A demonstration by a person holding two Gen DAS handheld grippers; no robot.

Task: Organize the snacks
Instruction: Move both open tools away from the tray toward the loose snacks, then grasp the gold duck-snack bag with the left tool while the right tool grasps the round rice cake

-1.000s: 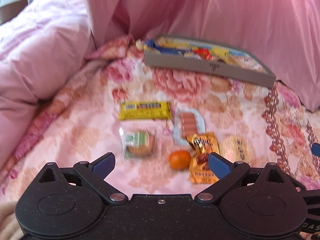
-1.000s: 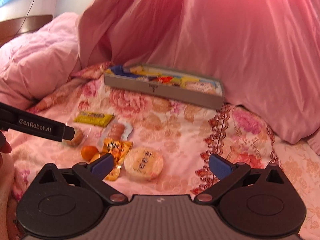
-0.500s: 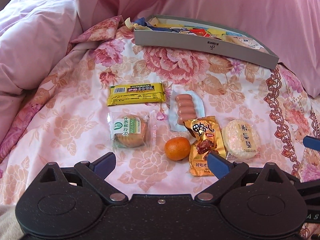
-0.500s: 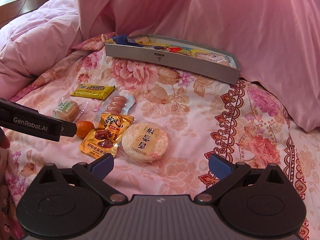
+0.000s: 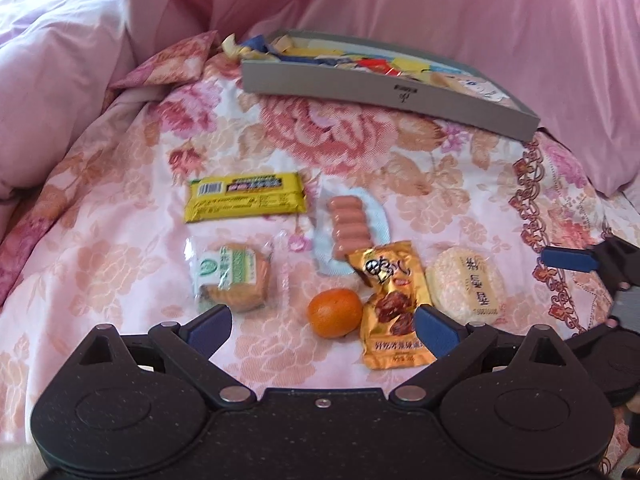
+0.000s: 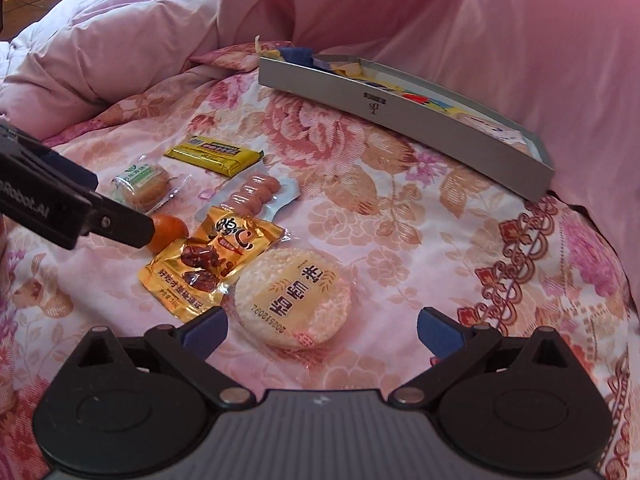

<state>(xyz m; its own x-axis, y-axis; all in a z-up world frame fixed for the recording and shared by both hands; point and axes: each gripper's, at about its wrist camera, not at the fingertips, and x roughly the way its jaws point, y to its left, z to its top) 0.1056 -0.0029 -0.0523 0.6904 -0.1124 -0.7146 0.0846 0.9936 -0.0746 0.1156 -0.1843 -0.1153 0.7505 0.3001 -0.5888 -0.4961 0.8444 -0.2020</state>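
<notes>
Both grippers are being brought lower and closer to the snacks than a moment ago. The left gripper [image 5: 322,326] and right gripper [image 6: 322,330] are being held wide open, empty. The orange [image 6: 168,231] is being half hidden; the box [image 5: 384,84] contents are being blurred.

I'm looking at a home bedroom, working on top of a bed: a floral pink-and-peach bedspread [image 5: 360,148] covers the surface, with a bunched pink duvet [image 6: 120,40] at the left and pink pillows [image 5: 500,20] behind. Packaged snacks [image 6: 200,268] and a shallow grey box [image 6: 400,108] sit straight on the bedding.
</notes>
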